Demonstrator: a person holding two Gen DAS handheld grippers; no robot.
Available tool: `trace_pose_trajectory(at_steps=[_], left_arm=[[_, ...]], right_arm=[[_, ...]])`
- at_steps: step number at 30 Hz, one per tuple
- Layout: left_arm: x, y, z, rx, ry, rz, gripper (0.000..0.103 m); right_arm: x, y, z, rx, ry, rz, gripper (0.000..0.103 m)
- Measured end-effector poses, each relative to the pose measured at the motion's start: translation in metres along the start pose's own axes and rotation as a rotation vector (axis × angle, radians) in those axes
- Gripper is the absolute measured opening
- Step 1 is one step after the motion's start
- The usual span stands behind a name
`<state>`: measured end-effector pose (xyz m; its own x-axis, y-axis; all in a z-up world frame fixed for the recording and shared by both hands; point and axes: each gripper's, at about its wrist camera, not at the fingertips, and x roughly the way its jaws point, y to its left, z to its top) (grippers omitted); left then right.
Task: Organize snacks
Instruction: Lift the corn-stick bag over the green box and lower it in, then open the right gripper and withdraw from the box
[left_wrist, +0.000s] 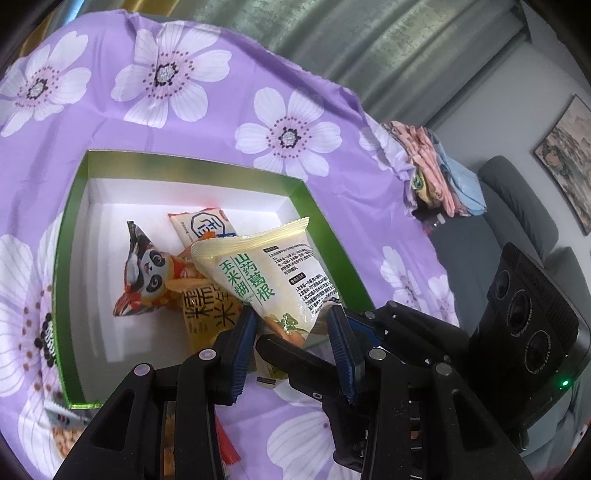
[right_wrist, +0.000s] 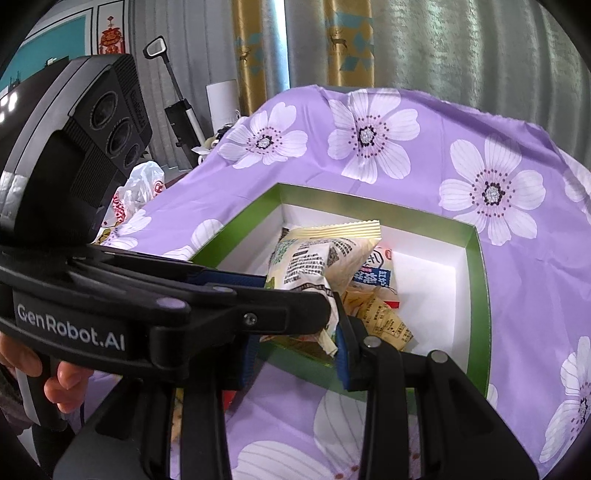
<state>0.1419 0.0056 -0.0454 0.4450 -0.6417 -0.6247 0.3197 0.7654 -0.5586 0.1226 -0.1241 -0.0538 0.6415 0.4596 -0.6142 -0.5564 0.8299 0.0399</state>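
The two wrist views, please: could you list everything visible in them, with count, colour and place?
Cream pouch: one, pale yellow with green characters, held over the box's near edge.
Panda packet: one, orange and red, lying in the box.
Yellow packet: one, yellow, in the box under the pouch.
White packet: one, white with an orange edge, in the box further back.
Box: one, green walls, white inside, on the cloth.
Cloth: one, purple with white flowers, under everything.
Folded fabrics: one pile, pink and blue, past the cloth's edge.
Left hand-held gripper: black with blue pads, clamped on the pouch.
Right hand-held gripper: black, near the box; state unclear.
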Motion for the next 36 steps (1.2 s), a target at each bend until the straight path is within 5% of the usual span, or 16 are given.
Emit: trace_pose_trajectory(at_steps=[21,27,36], left_arm=[[0.03,0.017,0.012,-0.061,0.026,0.079,0.041],[0.018,0.011,0.011,-0.038,-0.003,0.128,0.076],[-0.009,-0.005,0.004,-0.002,-0.033,0.195,0.079]], right_arm=[[0.041,-0.027,-0.002,0.11,0.071,-0.016,0.044],[0.031,-0.029,-0.004,0.136,0.05,-0.036,0.056],[-0.003,-0.027,-0.006,0.158,-0.01,-0.087,0.081]])
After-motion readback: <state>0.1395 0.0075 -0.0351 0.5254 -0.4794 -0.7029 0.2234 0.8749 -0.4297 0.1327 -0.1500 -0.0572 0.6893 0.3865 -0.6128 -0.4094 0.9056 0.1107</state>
